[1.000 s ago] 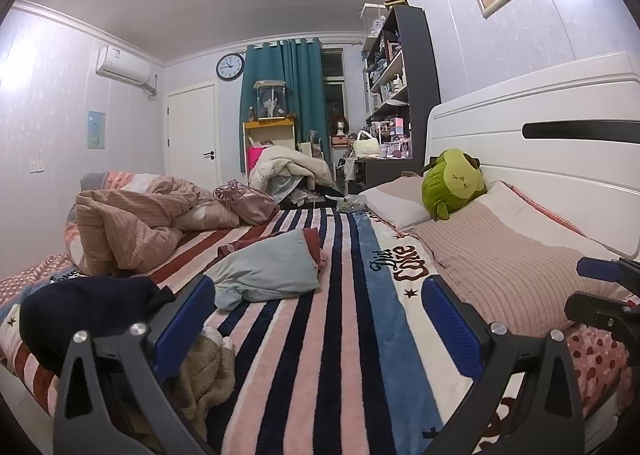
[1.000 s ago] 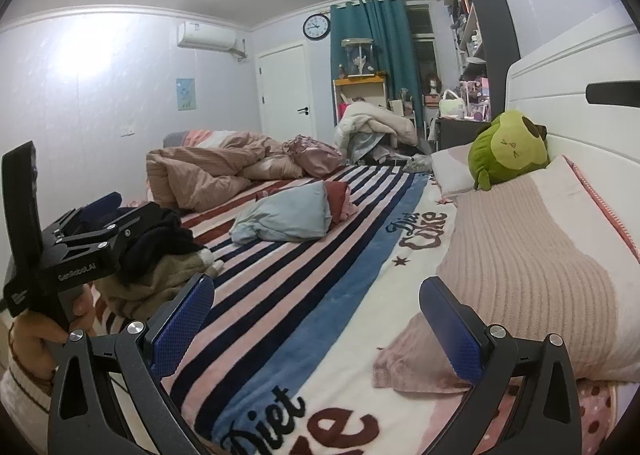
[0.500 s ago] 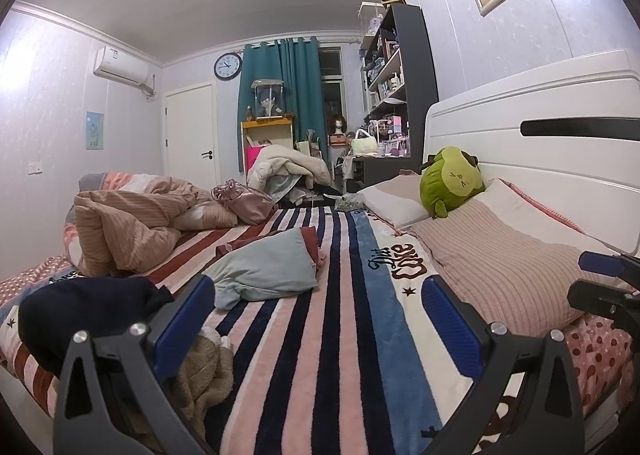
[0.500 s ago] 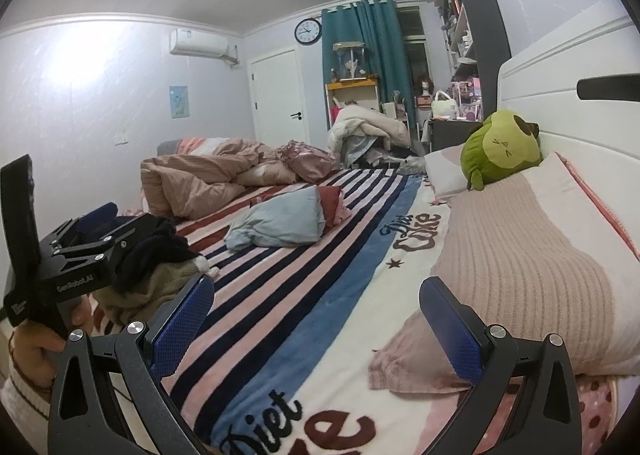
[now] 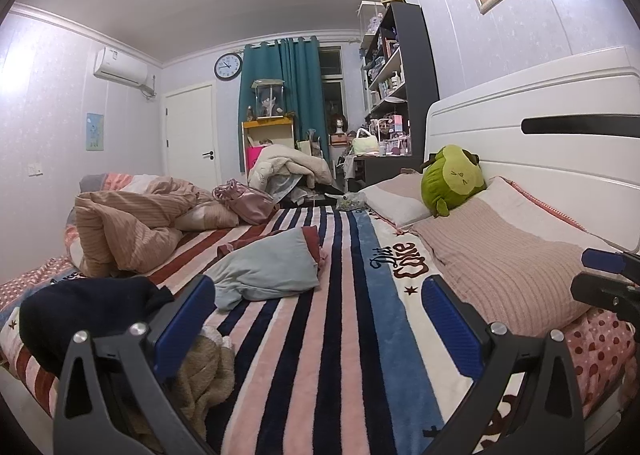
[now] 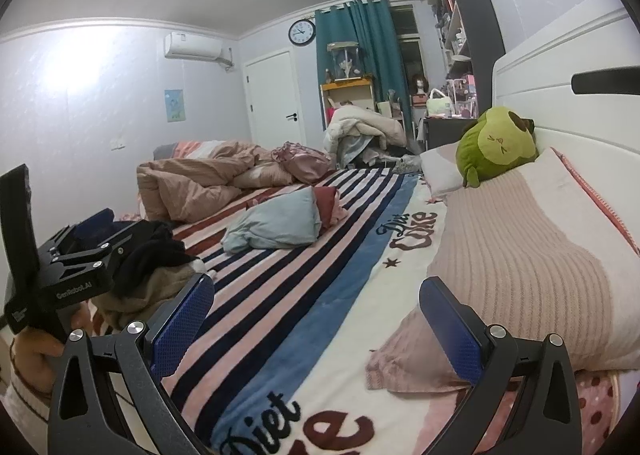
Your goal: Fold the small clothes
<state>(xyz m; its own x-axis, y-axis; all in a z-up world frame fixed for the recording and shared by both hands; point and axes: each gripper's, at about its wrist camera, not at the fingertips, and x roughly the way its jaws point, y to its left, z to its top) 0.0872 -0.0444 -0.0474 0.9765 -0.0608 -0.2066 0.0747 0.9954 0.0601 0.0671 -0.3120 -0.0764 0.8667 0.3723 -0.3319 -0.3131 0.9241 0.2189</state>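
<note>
Both low — facing striped bed (image 5: 344, 319)

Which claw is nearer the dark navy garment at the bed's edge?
Left. The left claw hangs right beside the navy garment; the right claw sits farther toward the pillow side.

Right tool (image 6: 316, 319) slightly farther left.

Open lane of striped blanket (image 5: 344, 319) runs toward the light-blue garment (image 5: 268, 269). Left of the garment: dark and tan clothes pile (image 5: 92, 315), crumpled duvet (image 5: 128, 231). Right of it: ribbed pillow (image 5: 500, 267).
</note>
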